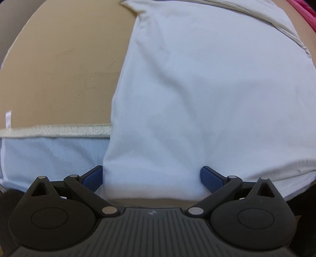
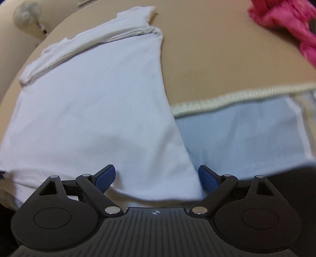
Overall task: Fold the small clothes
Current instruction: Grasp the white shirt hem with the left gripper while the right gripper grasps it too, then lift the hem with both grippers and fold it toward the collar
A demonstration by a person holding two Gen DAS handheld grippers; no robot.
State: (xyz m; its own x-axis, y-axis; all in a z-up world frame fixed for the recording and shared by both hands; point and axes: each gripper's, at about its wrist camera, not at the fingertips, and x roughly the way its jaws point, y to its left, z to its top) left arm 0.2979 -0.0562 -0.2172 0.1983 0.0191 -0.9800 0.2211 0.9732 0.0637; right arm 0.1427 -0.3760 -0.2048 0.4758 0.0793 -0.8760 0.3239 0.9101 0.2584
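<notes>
A white shirt (image 1: 197, 89) lies flat on the beige table (image 1: 59, 69), its bunched sleeve end at the far side (image 2: 88, 41). Its near part overlaps a light-blue cloth (image 1: 55, 156) with a pale knitted band along its edge. My left gripper (image 1: 151, 178) points steeply down at the shirt's near edge, jaws wide, with a strip of white fabric lying between the blue pads (image 1: 92, 178). In the right wrist view the white shirt (image 2: 88, 98) fills the left half. My right gripper (image 2: 157, 178) stands open over its near corner, the light-blue cloth (image 2: 237, 134) beside its right finger.
A crumpled pink garment (image 2: 286, 21) lies at the table's far right, also showing as a pink garment (image 1: 304, 11) in the left wrist view. Bare table (image 2: 207, 55) lies between it and the shirt. A standing fan (image 2: 27, 12) is behind the table.
</notes>
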